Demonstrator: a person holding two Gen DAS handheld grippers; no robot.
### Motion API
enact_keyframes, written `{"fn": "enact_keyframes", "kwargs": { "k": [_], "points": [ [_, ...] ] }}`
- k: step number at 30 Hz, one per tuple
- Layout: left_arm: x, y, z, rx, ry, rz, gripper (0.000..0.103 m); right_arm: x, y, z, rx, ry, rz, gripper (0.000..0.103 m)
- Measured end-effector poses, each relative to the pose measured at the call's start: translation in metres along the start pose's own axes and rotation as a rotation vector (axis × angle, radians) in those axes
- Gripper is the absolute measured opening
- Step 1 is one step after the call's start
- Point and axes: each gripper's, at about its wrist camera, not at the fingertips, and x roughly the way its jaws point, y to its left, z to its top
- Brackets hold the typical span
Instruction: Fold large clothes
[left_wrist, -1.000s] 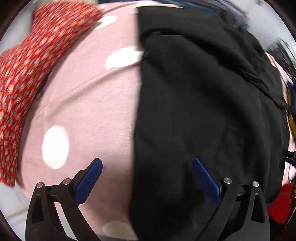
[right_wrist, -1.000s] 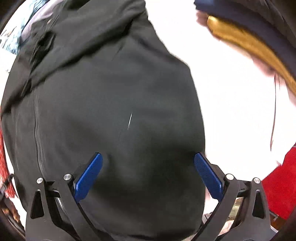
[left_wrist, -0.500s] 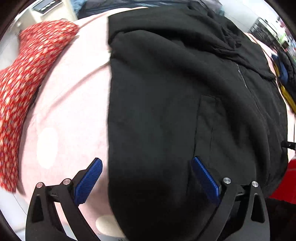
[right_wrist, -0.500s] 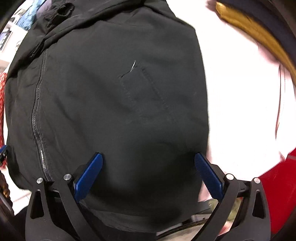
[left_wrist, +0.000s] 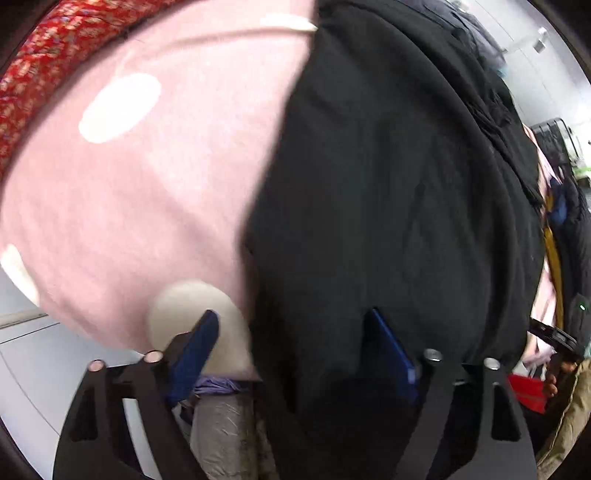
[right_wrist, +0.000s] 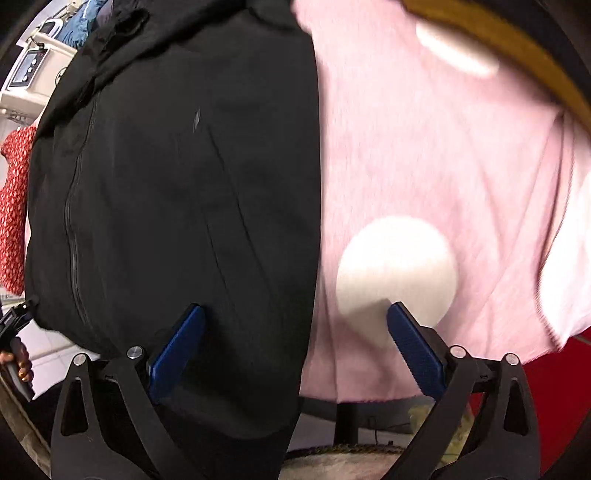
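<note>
A black zip jacket (left_wrist: 388, 184) lies flat on a pink cloth with white dots (left_wrist: 147, 184). My left gripper (left_wrist: 295, 332) points down over the jacket's near left corner. Its jaws are closing, with the jacket's left edge between them, and the pads do not visibly press on the fabric. In the right wrist view the jacket (right_wrist: 166, 184) fills the left half, its zip running down the left side. My right gripper (right_wrist: 295, 332) is open over the near right corner; the left pad is over black fabric and the right pad over a white dot of the pink cloth (right_wrist: 424, 147).
A red floral garment (left_wrist: 44, 66) lies at the far left of the cloth. Dark and mustard clothes (right_wrist: 498, 48) are piled at the far right, with something red (right_wrist: 554, 406) below the near right edge. The cloth's near edge hangs over pale floor (left_wrist: 44, 354).
Both grippers have moved toward the jacket's near hem, the left to the left corner and the right to the right corner. The left jaws have narrowed. The cloth's near edge now shows.
</note>
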Motion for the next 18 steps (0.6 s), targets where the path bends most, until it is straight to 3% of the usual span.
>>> {"fn": "enact_keyframes", "kwargs": {
  "k": [4,5,7,10,15,17,18],
  "points": [
    [0.005,-0.019,-0.016,0.086,0.052,-0.042,0.059,0.0,0.008,-0.008,-0.04,0.026,0.067,0.077],
    [0.011,-0.018,-0.005,0.105,0.059,-0.042,0.057,-0.002,0.011,-0.01,-0.06,0.03,0.082,0.07],
    [0.01,-0.024,-0.01,0.146,0.066,-0.038,0.041,0.0,0.024,0.004,-0.099,0.048,0.114,0.06],
    [0.014,-0.025,-0.001,0.172,0.07,-0.062,0.022,0.001,0.036,0.001,-0.148,0.043,0.095,0.05],
    [0.007,-0.01,0.001,0.179,0.095,-0.1,0.02,0.002,0.001,0.029,-0.059,0.061,0.093,0.049],
    [0.006,-0.002,0.001,0.162,0.101,-0.101,0.028,-0.002,-0.008,0.03,-0.036,0.06,0.094,0.053],
    [0.007,-0.002,0.004,0.151,0.1,-0.098,0.037,-0.003,-0.013,0.033,-0.019,0.06,0.103,0.056]
  ]
}}
